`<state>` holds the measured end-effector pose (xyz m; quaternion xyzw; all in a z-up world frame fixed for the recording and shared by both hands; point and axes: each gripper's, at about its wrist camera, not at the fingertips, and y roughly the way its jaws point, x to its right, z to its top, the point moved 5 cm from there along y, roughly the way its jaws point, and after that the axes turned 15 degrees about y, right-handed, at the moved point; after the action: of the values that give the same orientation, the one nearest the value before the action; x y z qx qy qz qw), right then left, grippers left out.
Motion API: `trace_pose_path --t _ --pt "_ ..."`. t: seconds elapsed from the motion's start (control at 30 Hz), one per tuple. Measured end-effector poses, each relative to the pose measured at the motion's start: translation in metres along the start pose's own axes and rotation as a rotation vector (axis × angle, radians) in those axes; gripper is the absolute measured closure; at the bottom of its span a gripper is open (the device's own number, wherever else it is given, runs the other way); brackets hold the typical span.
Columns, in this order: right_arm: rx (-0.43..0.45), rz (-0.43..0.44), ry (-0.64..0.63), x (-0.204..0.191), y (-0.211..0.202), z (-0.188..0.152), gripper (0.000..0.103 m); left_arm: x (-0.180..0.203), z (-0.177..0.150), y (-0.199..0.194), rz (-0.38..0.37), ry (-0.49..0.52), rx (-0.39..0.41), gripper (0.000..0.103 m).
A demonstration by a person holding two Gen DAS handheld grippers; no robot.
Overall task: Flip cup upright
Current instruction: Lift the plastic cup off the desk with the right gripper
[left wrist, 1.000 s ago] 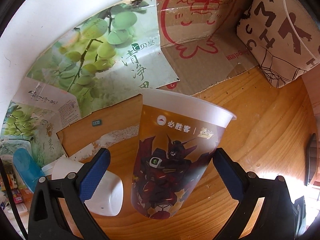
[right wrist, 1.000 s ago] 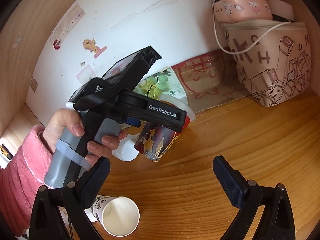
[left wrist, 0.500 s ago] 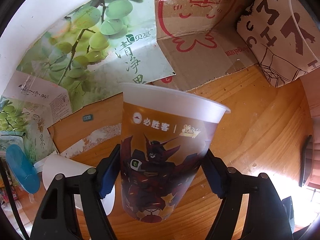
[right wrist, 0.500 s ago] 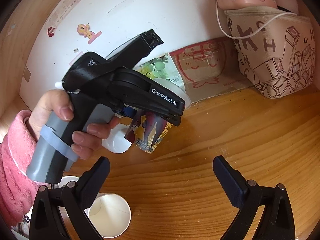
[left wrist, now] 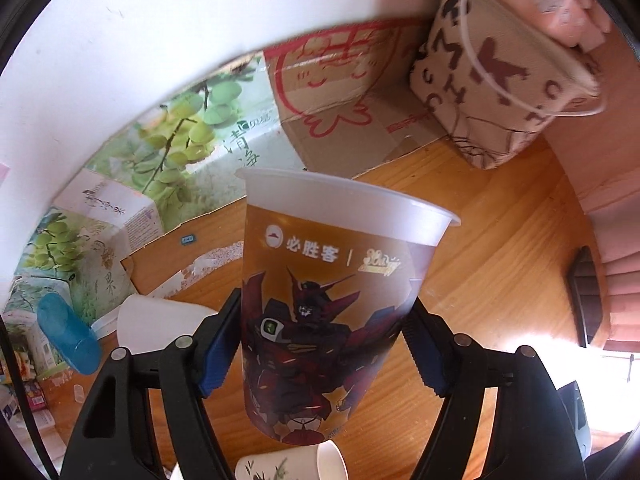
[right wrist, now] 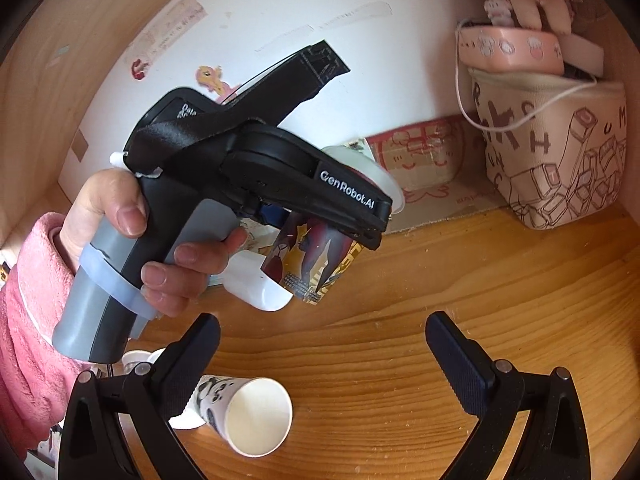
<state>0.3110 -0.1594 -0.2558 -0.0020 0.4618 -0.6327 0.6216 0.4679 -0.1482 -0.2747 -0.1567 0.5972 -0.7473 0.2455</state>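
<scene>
My left gripper (left wrist: 320, 356) is shut on a printed plastic cup (left wrist: 328, 304) with a red robot figure and a white rim. The cup is lifted off the wooden table (left wrist: 500, 280), rim away from me and tilted. In the right wrist view the left gripper (right wrist: 340, 220) holds the same cup (right wrist: 316, 264) above the table (right wrist: 440, 280), rim up and to the right. My right gripper (right wrist: 324, 364) is open and empty, low over the table's near side.
A white cup (left wrist: 156, 324) lies on its side left of the held cup. A paper panda cup (right wrist: 244, 416) lies on its side near my right gripper. Flattened cardboard (left wrist: 352, 92), a patterned bag (right wrist: 556, 160) and a blue object (left wrist: 68, 332) line the back wall.
My left gripper closed on the printed cup, then lifted it off the table and raised it. My right gripper stayed open and barely moved.
</scene>
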Motion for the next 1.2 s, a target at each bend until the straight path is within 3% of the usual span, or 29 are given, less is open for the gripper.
trace_pose_path --t 0.33,0.7,0.87,1.2 --pt "0.034 0.017 -0.069 -0.029 -0.055 -0.021 0.0 0.034 -0.041 -0.069 0.031 -0.016 0.056 0.026" --pt "0.044 -0.011 -0.179 -0.062 -0.122 -0.07 0.0 0.056 -0.119 -0.159 0.104 -0.049 0.177 0.025" --pt "0.034 -0.011 -0.246 -0.078 -0.147 -0.102 0.0 0.06 -0.164 -0.186 0.125 -0.103 0.192 0.025" --pt "-0.04 0.01 -0.341 -0.108 -0.173 -0.161 0.0 0.066 -0.257 -0.189 0.093 -0.231 0.148 0.025"
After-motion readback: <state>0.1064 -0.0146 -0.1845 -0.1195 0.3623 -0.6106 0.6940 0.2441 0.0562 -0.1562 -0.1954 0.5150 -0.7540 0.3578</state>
